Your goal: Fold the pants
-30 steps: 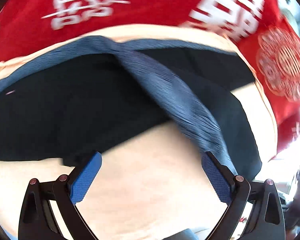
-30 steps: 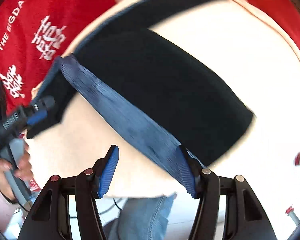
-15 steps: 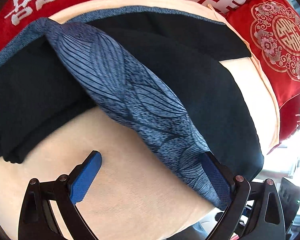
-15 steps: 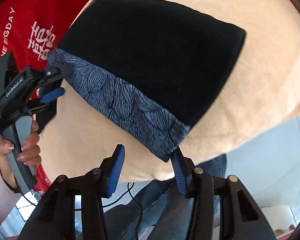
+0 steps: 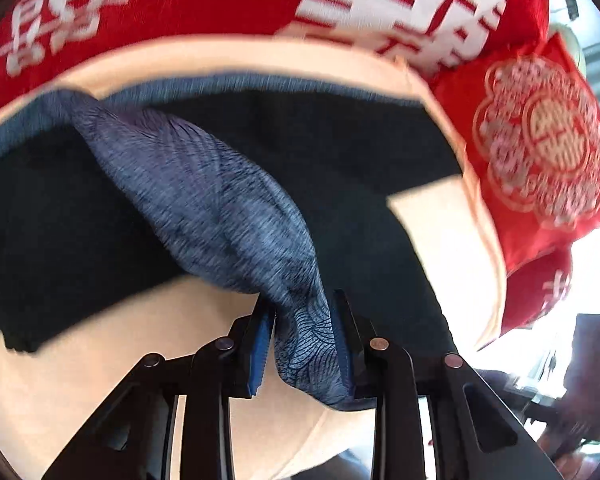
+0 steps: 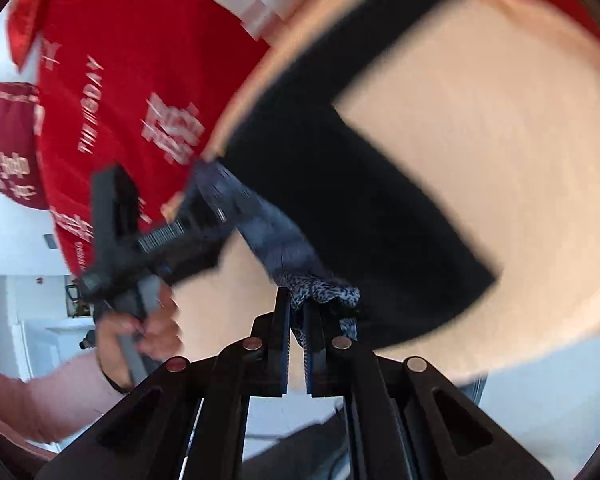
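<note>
Both jaws have just been closing: the left gripper (image 5: 303, 340) is clamped on the pants' blue patterned waistband (image 5: 220, 208), the right gripper (image 6: 297, 334) seemingly likewise, above the cream blanket (image 5: 172, 344).

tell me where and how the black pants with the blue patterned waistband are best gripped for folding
Probably at the two ends of the blue patterned waistband, coming in from the near edge of the cream pad. It is a thick raised strip that bunches easily. The left gripper and right gripper are already shut on those ends.
</note>
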{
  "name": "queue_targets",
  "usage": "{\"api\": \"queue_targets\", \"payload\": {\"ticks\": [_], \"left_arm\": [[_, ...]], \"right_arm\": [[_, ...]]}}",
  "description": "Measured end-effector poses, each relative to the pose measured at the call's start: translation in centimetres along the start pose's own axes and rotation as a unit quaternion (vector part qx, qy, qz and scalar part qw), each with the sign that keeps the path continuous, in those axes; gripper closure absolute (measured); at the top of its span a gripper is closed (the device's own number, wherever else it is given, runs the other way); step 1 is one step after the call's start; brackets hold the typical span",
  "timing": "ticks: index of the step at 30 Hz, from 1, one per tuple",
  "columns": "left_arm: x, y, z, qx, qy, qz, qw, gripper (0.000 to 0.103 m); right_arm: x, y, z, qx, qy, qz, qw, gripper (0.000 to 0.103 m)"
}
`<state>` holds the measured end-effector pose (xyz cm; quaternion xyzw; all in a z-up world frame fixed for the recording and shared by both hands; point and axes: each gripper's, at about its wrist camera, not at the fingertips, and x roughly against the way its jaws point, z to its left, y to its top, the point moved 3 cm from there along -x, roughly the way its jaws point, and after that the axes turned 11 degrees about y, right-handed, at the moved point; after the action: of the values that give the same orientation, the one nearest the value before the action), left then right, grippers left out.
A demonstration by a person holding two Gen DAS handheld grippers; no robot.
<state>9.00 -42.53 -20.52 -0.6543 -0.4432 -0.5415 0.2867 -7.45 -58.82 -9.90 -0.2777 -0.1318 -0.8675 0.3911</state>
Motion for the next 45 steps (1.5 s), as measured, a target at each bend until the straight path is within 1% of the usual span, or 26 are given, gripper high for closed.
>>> {"api": "queue_targets", "payload": {"ticks": [3, 6, 9, 10, 11, 12, 14, 16, 17, 18, 19, 20, 21, 25, 26, 27, 29, 31, 32, 35, 37, 39, 41, 42, 43, 45], "left_arm": [[0.6, 3.3, -0.5, 0.002, 0.005, -0.021, 0.9998, 0.072], [1.2, 7.3, -1.1, -0.007, 0.033, -0.061, 0.9975, 0.072], [2.1, 10.8, -0.6, 0.001, 0.068, -0.091, 0.9936, 0.071], [2.1, 11.3, -0.3, 0.002, 0.080, -0.094, 0.9923, 0.057], [2.2, 12.0, 0.2, 0.010, 0.104, -0.101, 0.9893, 0.030], [2.3, 12.3, 0.8, 0.018, 0.125, -0.110, 0.9859, 0.022], [2.2, 12.4, 1.8, 0.024, 0.149, -0.114, 0.9819, 0.021], [1.2, 12.0, 3.1, 0.029, 0.173, -0.098, 0.9796, 0.021], [0.3, 11.8, 3.8, 0.033, 0.186, -0.083, 0.9784, 0.021], [-0.6, 11.4, 4.4, 0.036, 0.197, -0.067, 0.9775, 0.021], [-1.3, 11.2, 4.8, 0.039, 0.206, -0.055, 0.9761, 0.021], [-2.0, 10.9, 5.3, 0.040, 0.220, -0.046, 0.9736, 0.021], [-2.6, 10.6, 5.5, 0.038, 0.233, -0.042, 0.9708, 0.021], [-5.0, 9.5, 6.6, 0.033, 0.267, -0.013, 0.9630, 0.021], [-5.4, 9.2, 6.9, 0.039, 0.266, -0.010, 0.9631, 0.021], [-5.4, 9.2, 7.1, 0.046, 0.264, -0.014, 0.9633, 0.021], [-5.2, 9.4, 7.3, 0.054, 0.265, -0.010, 0.9627, 0.021], [-4.6, 10.1, 7.3, 0.058, 0.267, -0.014, 0.9620, 0.021], [-4.1, 10.8, 7.2, 0.058, 0.266, -0.020, 0.9622, 0.021], [-3.1, 13.2, 7.2, 0.057, 0.258, -0.047, 0.9634, 0.021], [-3.4, 14.9, 7.1, 0.048, 0.265, -0.057, 0.9613, 0.021], [-4.8, 16.6, 7.1, 0.042, 0.282, -0.056, 0.9570, 0.021], [-6.1, 17.2, 7.9, 0.047, 0.292, -0.049, 0.9540, 0.020], [-6.3, 17.1, 8.8, 0.063, 0.274, -0.047, 0.9584, 0.018], [-6.0, 17.0, 9.7, 0.079, 0.259, -0.049, 0.9614, 0.016], [-5.1, 16.4, 12.8, 0.112, 0.254, -0.038, 0.9599, 0.015]], "right_arm": [[1.2, 6.0, 1.4, 0.046, -0.009, -0.006, 0.999, 0.097], [1.7, 12.9, 2.7, 0.108, -0.034, -0.001, 0.994, 0.097], [1.7, 19.3, 2.1, 0.129, -0.059, 0.004, 0.990, 0.097], [2.1, 20.5, 1.5, 0.131, -0.069, 0.003, 0.989, 0.097], [1.7, 22.2, 0.8, 0.135, -0.086, 0.004, 0.987, 0.097], [1.9, 23.3, 0.0, 0.136, -0.096, 0.005, 0.986, 0.097], [0.1, 26.3, -0.9, 0.137, -0.126, 0.005, 0.982, 0.093], [-0.9, 28.0, -2.4, 0.128, -0.165, 0.019, 0.978, 0.092], [-1.5, 28.8, -3.2, 0.132, -0.189, 0.025, 0.973, 0.087], [-1.9, 29.4, -3.6, 0.135, -0.215, 0.029, 0.967, 0.059], [-2.0, 29.9, -3.8, 0.138, -0.233, 0.028, 0.962, 0.041], [-1.5, 30.3, -3.6, 0.142, -0.240, 0.018, 0.960, 0.018], [-0.9, 30.3, -3.1, 0.146, -0.235, 0.004, 0.961, 0.018], [1.6, 28.1, -2.2, 0.131, -0.201, -0.003, 0.971, 0.020], [1.8, 26.6, -2.8, 0.114, -0.198, 0.005, 0.973, 0.028], [1.7, 24.9, -3.7, 0.096, -0.206, 0.020, 0.974, 0.042], [1.3, 22.3, -6.0, 0.057, -0.230, 0.046, 0.971, 0.058], [0.7, 20.7, -8.4, 0.031, -0.267, 0.062, 0.961, 0.063], [0.5, 20.5, -8.6, 0.042, -0.281, 0.058, 0.957, 0.070], [-0.4, 22.1, -6.0, 0.130, -0.279, 0.043, 0.950, 0.071], [-2.0, 23.6, -5.0, 0.156, -0.263, 0.054, 0.950, 0.071], [-4.0, 25.4, -5.6, 0.154, -0.254, 0.068, 0.952, 0.071], [-5.1, 26.5, -7.7, 0.146, -0.276, 0.081, 0.946, 0.071], [-4.8, 26.6, -8.7, 0.136, -0.269, 0.080, 0.950, 0.078], [-4.1, 26.6, -9.0, 0.130, -0.253, 0.072, 0.956, 0.080], [-2.7, 26.3, -9.6, 0.128, -0.253, 0.073, 0.956, 0.086]]}}
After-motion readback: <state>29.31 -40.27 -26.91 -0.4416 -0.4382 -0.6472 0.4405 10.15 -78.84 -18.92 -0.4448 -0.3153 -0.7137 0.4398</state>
